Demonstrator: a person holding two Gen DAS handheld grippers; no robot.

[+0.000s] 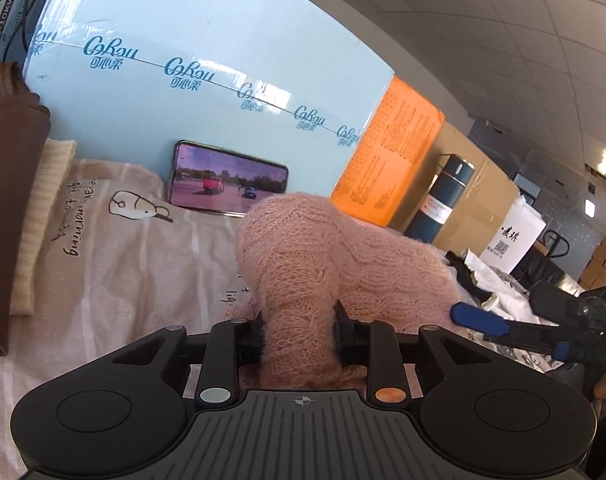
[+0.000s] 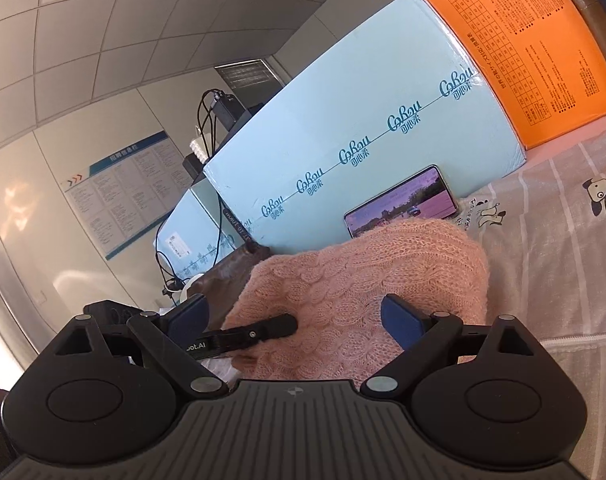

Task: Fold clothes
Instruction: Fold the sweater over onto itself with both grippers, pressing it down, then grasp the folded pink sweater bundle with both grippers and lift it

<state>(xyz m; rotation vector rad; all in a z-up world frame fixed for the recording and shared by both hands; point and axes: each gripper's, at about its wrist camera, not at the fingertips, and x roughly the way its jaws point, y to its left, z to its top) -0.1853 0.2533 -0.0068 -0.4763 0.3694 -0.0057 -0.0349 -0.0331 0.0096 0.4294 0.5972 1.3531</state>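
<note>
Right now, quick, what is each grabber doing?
Left gripper: closed on a bunch of the pink sweater.
Right gripper: open, holding nothing, its fingers either side of the sweater.

The sweater [image 1: 343, 256] lies on the sheet [image 1: 135, 264], phone [image 1: 227, 178] behind it.

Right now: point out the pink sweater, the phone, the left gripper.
pink sweater [image 1: 303, 236], left wrist view, knit bulge above the fingers.
phone [image 1: 227, 180], left wrist view, lit screen.
left gripper [image 1: 299, 330], left wrist view, between the fingertips.
</note>
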